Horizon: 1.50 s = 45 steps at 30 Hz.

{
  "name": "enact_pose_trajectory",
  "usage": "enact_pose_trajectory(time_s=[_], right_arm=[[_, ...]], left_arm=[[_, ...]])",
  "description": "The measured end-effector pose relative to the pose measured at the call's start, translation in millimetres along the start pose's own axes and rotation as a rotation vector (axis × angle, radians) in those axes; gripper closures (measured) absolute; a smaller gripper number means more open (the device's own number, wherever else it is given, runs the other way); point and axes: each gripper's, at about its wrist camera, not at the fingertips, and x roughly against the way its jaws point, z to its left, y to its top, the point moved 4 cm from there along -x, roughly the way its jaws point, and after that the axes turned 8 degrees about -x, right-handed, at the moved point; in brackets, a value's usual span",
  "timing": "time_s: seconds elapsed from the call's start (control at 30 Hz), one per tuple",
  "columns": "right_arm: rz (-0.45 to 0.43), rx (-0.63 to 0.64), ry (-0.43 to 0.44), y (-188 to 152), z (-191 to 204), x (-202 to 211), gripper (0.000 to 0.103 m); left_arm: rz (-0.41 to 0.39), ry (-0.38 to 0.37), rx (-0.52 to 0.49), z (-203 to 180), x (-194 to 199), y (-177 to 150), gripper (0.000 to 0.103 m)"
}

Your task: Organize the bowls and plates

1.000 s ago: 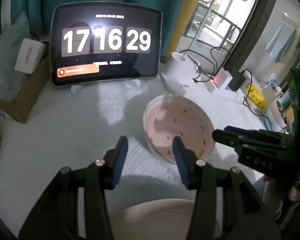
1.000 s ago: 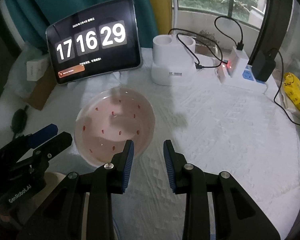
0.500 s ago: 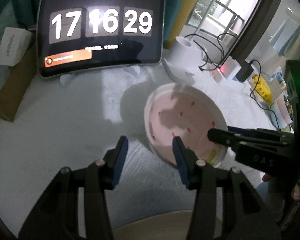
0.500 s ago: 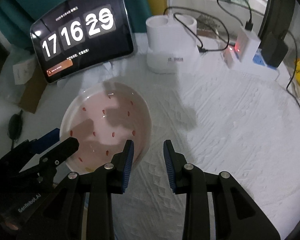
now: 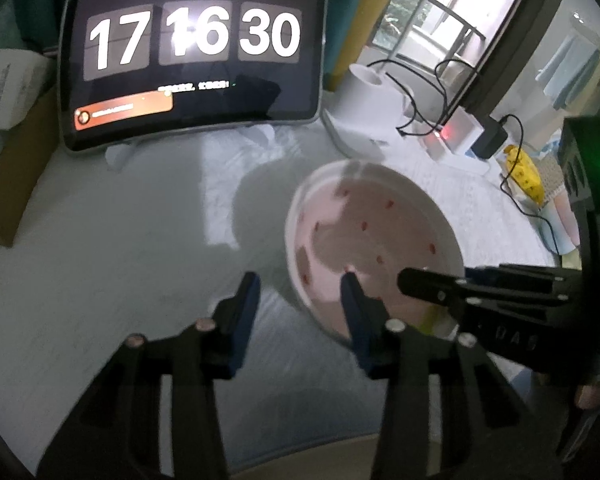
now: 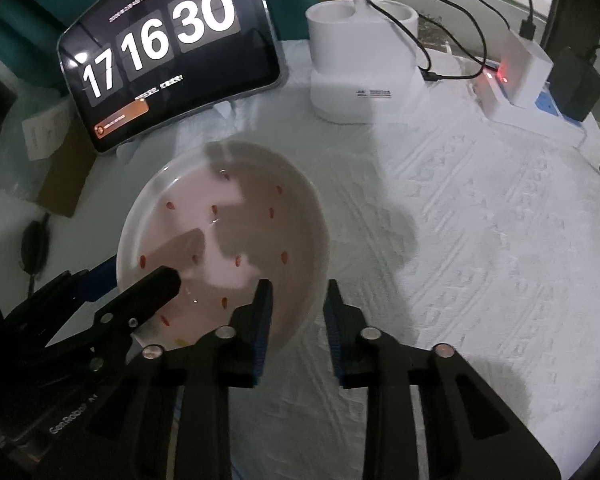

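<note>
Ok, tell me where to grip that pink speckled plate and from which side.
Take the pink plate by its raised white rim, one finger inside and one outside. It lies flat on the cloth, so only the rim offers a pinch. The right gripper already straddles the near right edge and the left gripper the opposite edge; both have just been closing.
</note>
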Motion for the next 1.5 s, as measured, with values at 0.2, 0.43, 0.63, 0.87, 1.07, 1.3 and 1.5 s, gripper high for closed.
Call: enact_pose_trajectory(time_s=[0.2,0.43,0.63,0.87,1.07,1.3,1.5], right_arm=[[-0.013,0.013,-0.012,-1.3,1.6,1.4,0.084],[-0.043,0.036,-0.024,-2.6,4.3,7.3,0.088],[-0.079,0.054,-0.023,-3.5,4.0,16.7,0.089],[-0.116,0.069,-0.014,-7.4,4.5,31.5,0.09],[-0.131,0.064,0.001,-11.5,4.7,40.0,0.09],[-0.151,0.069,0.006,-16.2,7.0,52.4,0.09],[-0.169,0.069,0.011,-22.8,7.4,64.0,0.09]], left_arm=[[-0.021,0.007,-0.029,-5.6,-0.8,0.9,0.08],[-0.028,0.027,-0.031,-4.1,3.3,-1.8,0.084],[-0.045,0.033,-0.036,-7.5,11.4,-2.3,0.084],[-0.066,0.035,-0.043,-12.8,24.5,-3.7,0.084],[-0.08,0.045,-0.051,-18.3,34.8,-4.9,0.084],[-0.098,0.051,-0.055,-23.8,46.4,-6.0,0.084],[-0.114,0.053,-0.064,-30.9,57.9,-7.6,0.084]])
